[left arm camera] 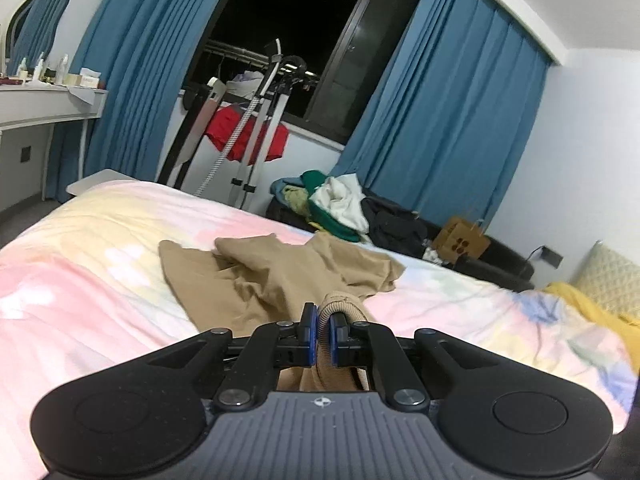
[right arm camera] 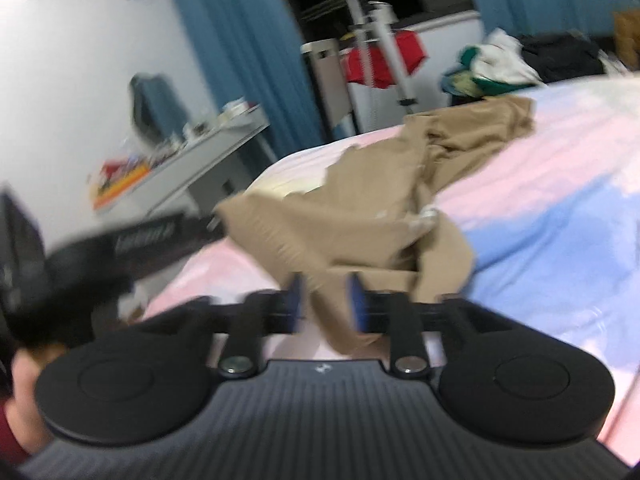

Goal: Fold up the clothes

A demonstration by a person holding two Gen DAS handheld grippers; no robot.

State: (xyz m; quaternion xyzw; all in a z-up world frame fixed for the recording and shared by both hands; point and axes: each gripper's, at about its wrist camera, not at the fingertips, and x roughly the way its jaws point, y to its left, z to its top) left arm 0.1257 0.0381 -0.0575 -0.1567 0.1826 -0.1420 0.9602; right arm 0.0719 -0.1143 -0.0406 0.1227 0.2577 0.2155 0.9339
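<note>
A tan garment (left arm camera: 280,272) lies crumpled on a bed with a pastel pink, yellow and blue sheet (left arm camera: 100,260). My left gripper (left arm camera: 323,312) is shut on the garment's ribbed edge, which bulges up between the blue pads. In the blurred right wrist view the same tan garment (right arm camera: 380,208) is lifted and stretched across the bed (right arm camera: 560,220). My right gripper (right arm camera: 326,292) stands open. A hanging fold of the cloth sits between its blue pads without being pinched. The left gripper (right arm camera: 218,222) shows as a black blur at the cloth's left corner.
A pile of mixed clothes (left arm camera: 340,208) lies on a dark couch beyond the bed. A drying rack with a red garment (left arm camera: 248,132) stands by the window. A white desk (left arm camera: 48,108) is at the left, a yellow blanket (left arm camera: 592,308) at the right. A hand (right arm camera: 24,376) shows bottom left.
</note>
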